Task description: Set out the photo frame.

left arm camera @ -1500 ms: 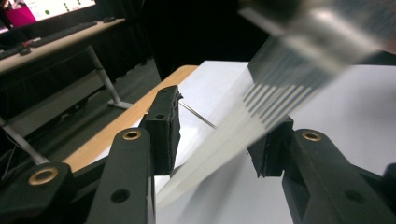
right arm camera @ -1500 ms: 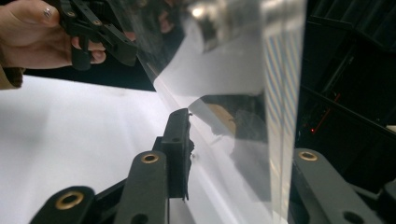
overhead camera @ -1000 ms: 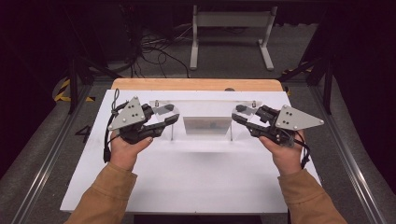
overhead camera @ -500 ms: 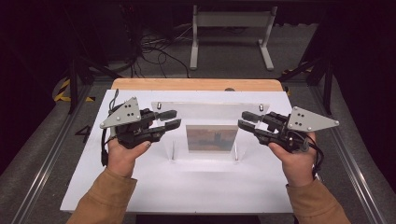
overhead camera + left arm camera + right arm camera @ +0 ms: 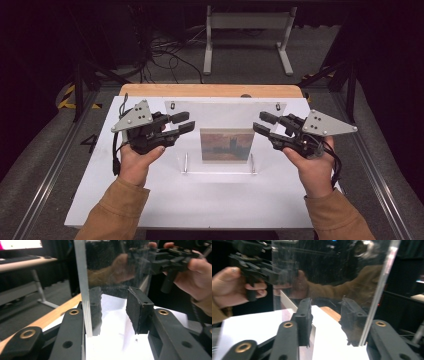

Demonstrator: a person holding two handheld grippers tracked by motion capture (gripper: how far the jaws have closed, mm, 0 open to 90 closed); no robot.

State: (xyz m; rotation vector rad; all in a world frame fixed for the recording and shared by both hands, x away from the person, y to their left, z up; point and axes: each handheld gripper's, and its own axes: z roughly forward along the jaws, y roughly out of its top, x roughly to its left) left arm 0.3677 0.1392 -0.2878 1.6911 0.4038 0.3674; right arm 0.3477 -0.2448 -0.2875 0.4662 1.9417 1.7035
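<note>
A clear acrylic panel (image 5: 225, 117) holding a small painted picture (image 5: 226, 145) rests on the white table (image 5: 200, 200), its top tipped away from me. My left gripper (image 5: 183, 121) straddles the panel's left edge and its jaws have just been opening. In the left gripper view the panel (image 5: 82, 277) runs close along one pad while the other pad (image 5: 136, 307) stands apart from it. My right gripper (image 5: 260, 122) straddles the right edge, and its jaws have also just been opening. There the panel (image 5: 332, 270) lies against one pad, and the other pad (image 5: 305, 317) is well off it.
A wooden strip (image 5: 210, 90) borders the table's far edge. Beyond it, on the dark floor, stand a white metal stand (image 5: 245, 30) and loose cables (image 5: 165, 50). Metal rails (image 5: 50, 165) run along both sides of the table. Two screws sit at the panel's top corners.
The panel's lower edge has come toward me, so the picture now shows plainly. Both pairs of jaws stand wider than before. The hands have hardly shifted.
</note>
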